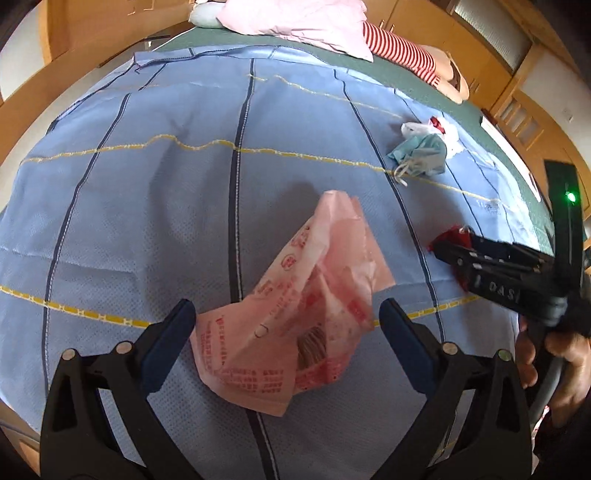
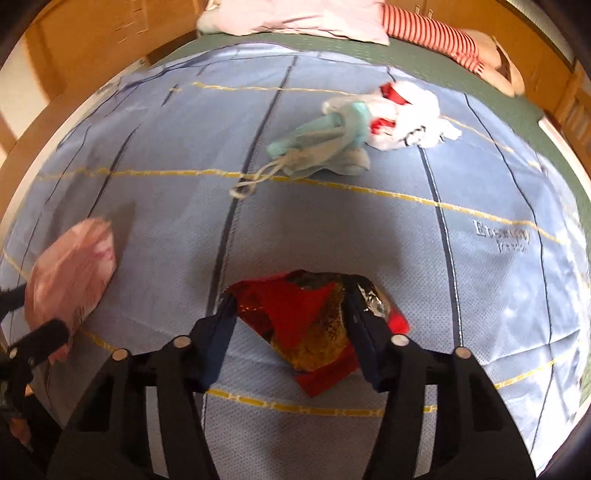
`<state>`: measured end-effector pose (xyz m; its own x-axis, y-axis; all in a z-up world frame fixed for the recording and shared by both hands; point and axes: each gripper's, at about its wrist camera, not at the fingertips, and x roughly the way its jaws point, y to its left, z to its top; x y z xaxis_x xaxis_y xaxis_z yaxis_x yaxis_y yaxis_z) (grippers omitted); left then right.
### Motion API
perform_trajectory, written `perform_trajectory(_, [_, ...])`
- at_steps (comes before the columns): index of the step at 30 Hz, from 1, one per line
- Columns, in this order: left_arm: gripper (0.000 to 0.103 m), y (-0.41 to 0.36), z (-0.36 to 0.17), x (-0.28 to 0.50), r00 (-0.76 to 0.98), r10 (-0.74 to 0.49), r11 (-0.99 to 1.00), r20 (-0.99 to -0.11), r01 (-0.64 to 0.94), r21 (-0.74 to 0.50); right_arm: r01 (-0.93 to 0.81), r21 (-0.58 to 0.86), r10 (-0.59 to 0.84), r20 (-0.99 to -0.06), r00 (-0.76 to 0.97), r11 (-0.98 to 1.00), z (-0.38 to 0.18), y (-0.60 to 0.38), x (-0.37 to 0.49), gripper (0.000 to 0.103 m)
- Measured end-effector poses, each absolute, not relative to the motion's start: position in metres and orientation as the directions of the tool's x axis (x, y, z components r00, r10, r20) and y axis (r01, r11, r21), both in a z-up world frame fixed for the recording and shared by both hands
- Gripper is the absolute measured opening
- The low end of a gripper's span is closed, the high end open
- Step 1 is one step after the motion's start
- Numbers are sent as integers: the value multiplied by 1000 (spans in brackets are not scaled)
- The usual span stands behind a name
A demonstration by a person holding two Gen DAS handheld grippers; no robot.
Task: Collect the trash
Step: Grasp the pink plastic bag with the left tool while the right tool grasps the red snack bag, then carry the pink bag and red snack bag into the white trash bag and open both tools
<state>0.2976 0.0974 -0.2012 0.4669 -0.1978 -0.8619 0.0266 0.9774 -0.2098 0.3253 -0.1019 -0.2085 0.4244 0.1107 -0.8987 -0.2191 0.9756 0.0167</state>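
Observation:
A crumpled pink plastic bag [image 1: 325, 258] with red print lies on the blue bed mat [image 1: 147, 184]. My left gripper [image 1: 286, 319] hangs just over the bag's near part, open wide. The bag sits between its fingers and neither pad presses on it. In the right wrist view, the bag [image 2: 70, 273] shows at the far left. A red and gold foil wrapper [image 2: 306, 325] fills the gap of my right gripper [image 2: 291, 302]; both pads bear on it and foil sticks out past the right finger. From the left wrist view the right gripper [image 1: 450, 251] has the wrapper [image 1: 448, 236] at its tip.
A teal face mask [image 2: 325, 147] with loose ear loops and a white plastic bag [image 2: 406, 110] with red bits lie farther up the mat. A pink quilt [image 1: 295, 18] and red-striped cloth [image 1: 399, 51] lie at the head. Wooden furniture surrounds the bed. A person's hand [image 1: 569, 369] holds the right gripper.

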Motion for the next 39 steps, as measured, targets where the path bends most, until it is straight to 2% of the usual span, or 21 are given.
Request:
perform_trajectory(1, [80,99,-202,298,468,-195,977,-862,20,-210,-227,26,123,-897,424,974,-207,-101,323,43])
perform_trajectory(3, [73,99,-203,297,462,-194,978,-865,24,-207,-238,23,127,-894,430,971,-203,-100,317,29])
perform_trajectory(4, [67,99,-203,296,463,-192,979,-865,26,-203,-249,23,132,-893,431,968,-200,-99,314,25])
perform_trajectory(5, [64,99,-203,296,468,-182,981,-865,27,-192,-257,24,136,-893,429,966,-198,-98,311,24])
perform_trajectory(7, [50,100,-200,294,479,-184,981,-859,32,-192,-263,19,136,-890,434,965,-192,-98,305,23])
perform_trajectory(10, [41,105,-194,290,501,-191,978,-844,22,-208,-279,41,176,-860,480,959,-173,-100,288,26])
perform_trajectory(11, [41,107,-191,288,510,-190,977,-839,15,-213,-277,48,185,-851,491,960,-168,-103,284,44])
perform_trajectory(12, [41,110,-187,286,521,-188,976,-832,4,-218,-261,47,178,-845,505,964,-163,-107,282,76])
perform_trajectory(13, [40,112,-185,285,529,-187,975,-828,0,-220,-243,41,165,-841,516,969,-161,-110,281,85])
perform_trajectory(15, [40,116,-180,282,543,-188,974,-818,-3,-225,-217,26,141,-833,535,976,-161,-116,283,87])
perform_trajectory(20, [40,122,-169,276,566,-204,968,-799,-8,-253,-182,-3,80,-890,448,983,-190,-118,300,87])
perform_trajectory(22, [40,124,-165,274,580,-204,966,-789,-9,-257,-181,18,96,-896,433,983,-198,-116,302,79])
perform_trajectory(24, [40,125,-159,272,596,-195,968,-779,-10,-251,-195,30,111,-901,420,980,-203,-111,304,58])
perform_trajectory(26, [40,126,-155,270,607,-188,970,-772,-11,-244,-216,23,111,-908,405,976,-206,-101,304,41])
perform_trajectory(29, [40,128,-149,267,618,-198,967,-761,-6,-256,-231,10,108,-902,417,973,-203,-92,303,34])
perform_trajectory(32, [40,127,-142,261,630,-192,969,-753,0,-247,-222,5,108,-883,456,975,-184,-93,291,33])
perform_trajectory(36, [40,110,-119,227,692,-93,995,-716,42,-89,-228,-32,100,-834,542,973,-144,-101,255,33])
perform_trajectory(39, [40,99,-99,194,732,-64,998,-678,64,-25,-235,-43,111,-789,604,971,-112,-114,213,33])
